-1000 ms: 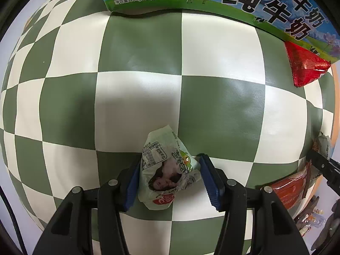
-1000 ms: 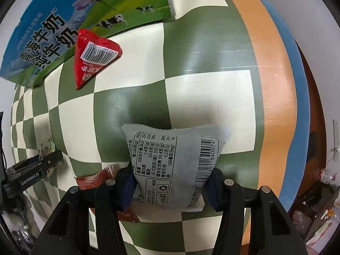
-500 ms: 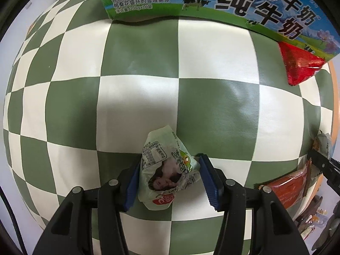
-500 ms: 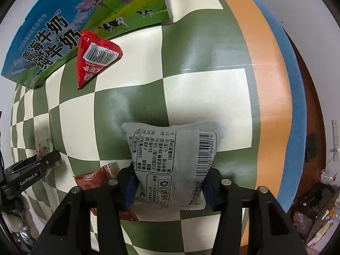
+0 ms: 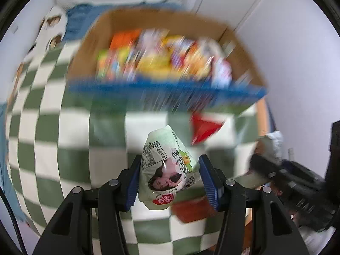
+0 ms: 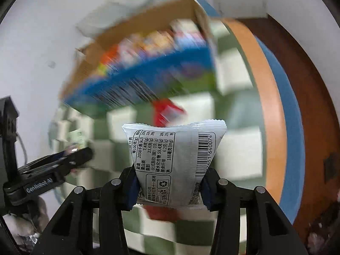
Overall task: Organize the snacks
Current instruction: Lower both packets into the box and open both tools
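Carrying both packets toward the open carton is, as we judge it, the step in hand, and doing it well means keeping each squeeze steady, clearing the near wall, and letting go only once a packet hangs over the pile inside.

Through the left wrist camera, we see the left gripper [image 5: 170, 178] clenched on a pale green snack packet [image 5: 166, 170], its blue pads [image 5: 208, 180] pressing the packet's two sides. The packet stands upright between the fingers, its top poking out ahead of them, lifted off the green-and-white checkered tablecloth [image 5: 63, 131]. Ahead and above sits the milk carton [image 5: 161, 93], blurred by motion, its open top showing a heap of bright snacks. A red triangular packet [image 5: 204, 127] lies on the cloth just before the carton's near wall, to the right of our held packet. We should aim above the blue band of that wall.

Through the right wrist camera, the right gripper [image 6: 170, 188] is closed on a grey snack packet [image 6: 174, 161], nutrition table and barcode facing us, its crimped top edge fanning out beyond the fingers. The carton [image 6: 138, 80] sits ahead and to the left, tilted in view and blurred. The other gripper shows at the lower left, so we should keep the two paths apart as both near the opening.
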A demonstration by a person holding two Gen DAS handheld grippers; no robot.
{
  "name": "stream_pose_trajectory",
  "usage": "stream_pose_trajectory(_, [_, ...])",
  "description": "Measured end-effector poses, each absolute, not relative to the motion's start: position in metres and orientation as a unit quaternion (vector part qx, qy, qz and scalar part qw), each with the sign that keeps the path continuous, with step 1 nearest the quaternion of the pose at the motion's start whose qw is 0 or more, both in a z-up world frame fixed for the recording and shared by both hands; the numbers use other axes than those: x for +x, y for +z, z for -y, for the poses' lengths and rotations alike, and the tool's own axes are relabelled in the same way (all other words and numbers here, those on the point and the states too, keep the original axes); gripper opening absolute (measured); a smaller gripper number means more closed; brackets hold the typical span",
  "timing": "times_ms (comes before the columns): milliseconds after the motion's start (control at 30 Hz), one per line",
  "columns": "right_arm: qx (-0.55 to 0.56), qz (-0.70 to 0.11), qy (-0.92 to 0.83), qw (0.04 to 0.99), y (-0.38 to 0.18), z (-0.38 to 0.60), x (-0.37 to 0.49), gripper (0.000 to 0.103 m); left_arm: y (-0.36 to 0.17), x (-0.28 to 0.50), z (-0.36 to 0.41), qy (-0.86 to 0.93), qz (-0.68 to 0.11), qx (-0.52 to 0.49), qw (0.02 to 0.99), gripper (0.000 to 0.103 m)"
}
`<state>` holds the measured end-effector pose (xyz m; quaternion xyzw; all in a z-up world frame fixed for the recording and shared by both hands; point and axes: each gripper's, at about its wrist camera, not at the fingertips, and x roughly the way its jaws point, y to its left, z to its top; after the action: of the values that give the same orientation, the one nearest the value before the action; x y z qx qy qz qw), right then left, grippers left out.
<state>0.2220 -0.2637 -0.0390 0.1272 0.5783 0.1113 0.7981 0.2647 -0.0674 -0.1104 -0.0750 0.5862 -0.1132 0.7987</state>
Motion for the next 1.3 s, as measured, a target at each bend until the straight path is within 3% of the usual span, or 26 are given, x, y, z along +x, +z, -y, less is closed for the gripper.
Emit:
stream_pose_trajectory(233, [0.096, -0.541, 0.130, 0.825, 0.000, 0.238, 0.317, 0.049, -0.071, 0.365, 0.062, -0.109, -0.574, -0.055, 0.810, 0.051])
stream_pose_trajectory(467, [0.084, -0.606, 0.120, 0.782, -0.049, 0.228, 0.397, 0.049, -0.124, 0.466, 0.059, -0.071, -0.637, -0.029, 0.767, 0.051])
stream_pose_trajectory(633, [0.074, -0.656, 0.118, 0.741, -0.092, 0.221, 0.419, 0.050, -0.159, 0.490, 0.064, -0.075, -0.676, -0.017, 0.733, 0.053])
stream_pose_trajectory(667, [0.075, -0.666, 0.115, 0.733, -0.097, 0.221, 0.421, 0.056, -0.166, 0.494, 0.066, -0.078, -0.685, -0.013, 0.724, 0.053])
stream_pose_trajectory(700, [0.070, -0.675, 0.111, 0.726, -0.104, 0.221, 0.423, 0.074, -0.170, 0.498, 0.067, -0.077, -0.691, -0.010, 0.719, 0.053])
stream_pose_trajectory(767, [0.055, -0.680, 0.101, 0.724, -0.107, 0.221, 0.425, 0.094, -0.175, 0.502, 0.067, -0.076, -0.691, -0.006, 0.718, 0.067])
stream_pose_trajectory(800, [0.058, -0.682, 0.103, 0.722, -0.108, 0.221, 0.427, 0.094, -0.176, 0.504, 0.067, -0.072, -0.690, -0.002, 0.720, 0.082])
stream_pose_trajectory(833, [0.059, -0.683, 0.101, 0.721, -0.110, 0.222, 0.428, 0.094, -0.178, 0.505, 0.067, -0.068, -0.690, -0.002, 0.721, 0.090])
stream_pose_trajectory(1300, [0.062, -0.668, 0.073, 0.738, -0.105, 0.223, 0.438, 0.094, -0.188, 0.487, 0.034, -0.038, -0.686, -0.005, 0.726, 0.090])
